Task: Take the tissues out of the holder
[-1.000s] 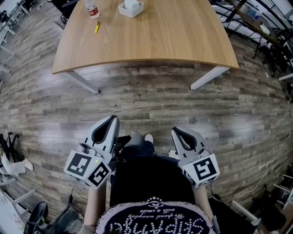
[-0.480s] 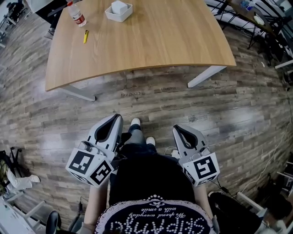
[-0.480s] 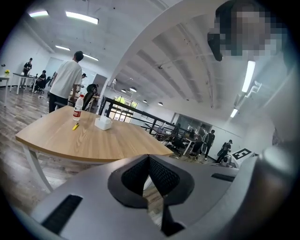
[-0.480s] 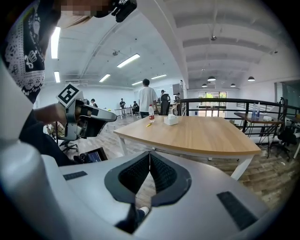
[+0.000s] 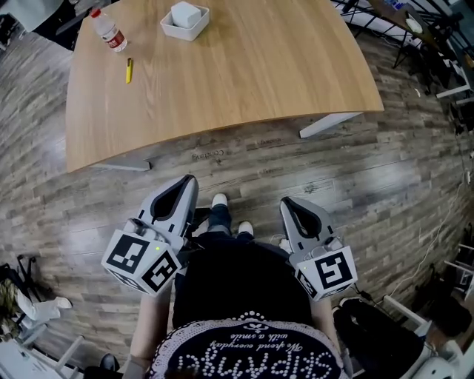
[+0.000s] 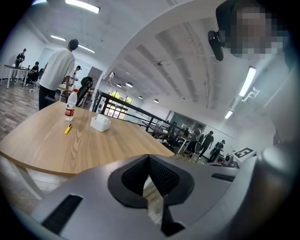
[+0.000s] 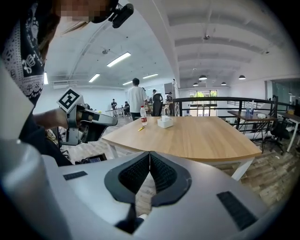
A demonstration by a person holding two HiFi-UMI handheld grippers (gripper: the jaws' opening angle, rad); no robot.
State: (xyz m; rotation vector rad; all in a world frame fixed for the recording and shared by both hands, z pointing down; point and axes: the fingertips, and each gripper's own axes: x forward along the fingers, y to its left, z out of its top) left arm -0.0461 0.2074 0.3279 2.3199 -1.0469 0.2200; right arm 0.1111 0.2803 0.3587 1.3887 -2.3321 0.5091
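Wood-plank flooring point(image 5: 244, 159) and a large wooden table point(image 5: 237, 74) fill the head view, with an open office seen behind in the gripper views. A white tissue holder point(image 5: 184, 21) is seen at the far side of the table, upright, with white tissues point(image 5: 185, 12) standing up out of it. A water bottle point(image 5: 108, 32) lies near it to the left, and a yellow pen point(image 5: 128, 70) is set a little nearer the table's front edge. Nothing else is seen on the tabletop.

Both grippers are held low in front of the person's dark shirt point(image 5: 241, 285), well apart from the table and the holder. The left gripper point(image 5: 185, 182) is seen with its jaws pressed together and nothing between them. The right gripper point(image 5: 287, 204) is likewise closed tight and empty. The task is judged not yet begun.

Several risks are judged from here. The holder looks light, so it may be dragged or lifted along with the tissues if it is not steadied by the other gripper. The bottle could be knocked during the reach. The tissues may be torn or missed if the jaws are not opened before contact.
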